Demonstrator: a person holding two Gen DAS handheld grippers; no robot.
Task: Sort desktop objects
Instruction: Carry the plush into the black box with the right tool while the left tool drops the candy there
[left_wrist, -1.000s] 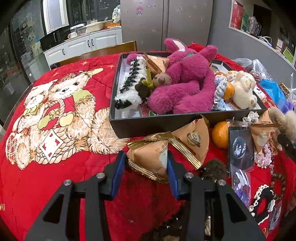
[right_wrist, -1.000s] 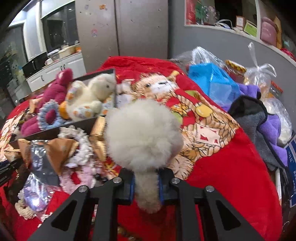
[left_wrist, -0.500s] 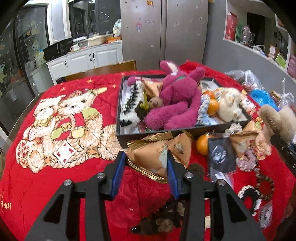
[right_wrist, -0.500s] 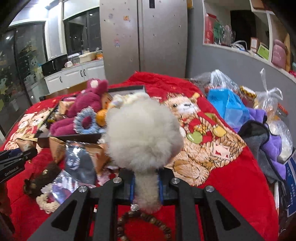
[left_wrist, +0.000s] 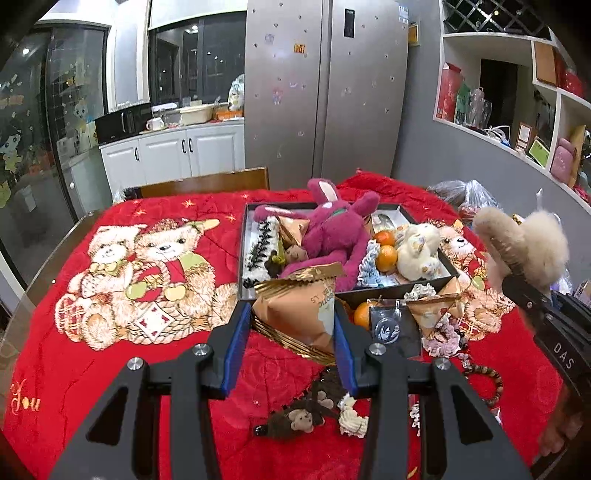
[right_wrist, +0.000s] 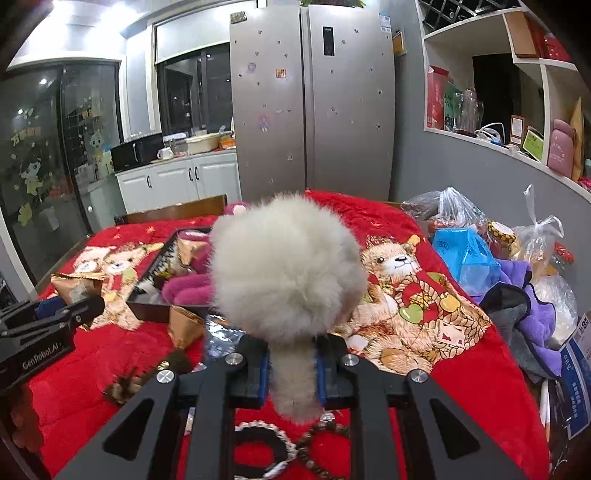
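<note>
From the left wrist view, the left gripper (left_wrist: 291, 334) has its blue-padded jaws partly closed on a crinkly tan foil snack packet (left_wrist: 295, 314), pyramid-shaped with a pleated gold seam; the packet sits between the pads, lifted clear of the quilted red blanket (left_wrist: 74, 369) printed with two teddy bears. Just beyond the packet lies a shallow black box (left_wrist: 400, 288) holding a magenta plush rabbit (left_wrist: 332, 229), a cream plush toy (left_wrist: 417, 251), two oranges and a black-and-white fuzzy strip. Near the gripper, on the blanket, lie a small brown plush monkey (left_wrist: 295, 421), a wooden bead bracelet (left_wrist: 487, 380) and a glossy badge card (left_wrist: 386, 326). At the right edge the right gripper (left_wrist: 517, 280) holds a beige fluffy pom-pom item (left_wrist: 524, 240). Compared with a second earlier, the box looks farther and lower, more of the kitchen and steel fridge shows, and the packet keeps its place between the pads.

From the right wrist view, the right gripper (right_wrist: 291, 369) is nearly closed, pinching the narrow stem of the fluffy pom-pom (right_wrist: 288, 269), whose round furry head fills the centre. The box (right_wrist: 155, 306) lies far left behind it. The left gripper (right_wrist: 48, 321) shows at the left with the foil packet (right_wrist: 75, 284). Plastic bags (right_wrist: 465, 254) and purple cloth crowd the right. Since the earlier frame, beaded bracelets (right_wrist: 325, 435) have come into view beneath the jaws.
</note>
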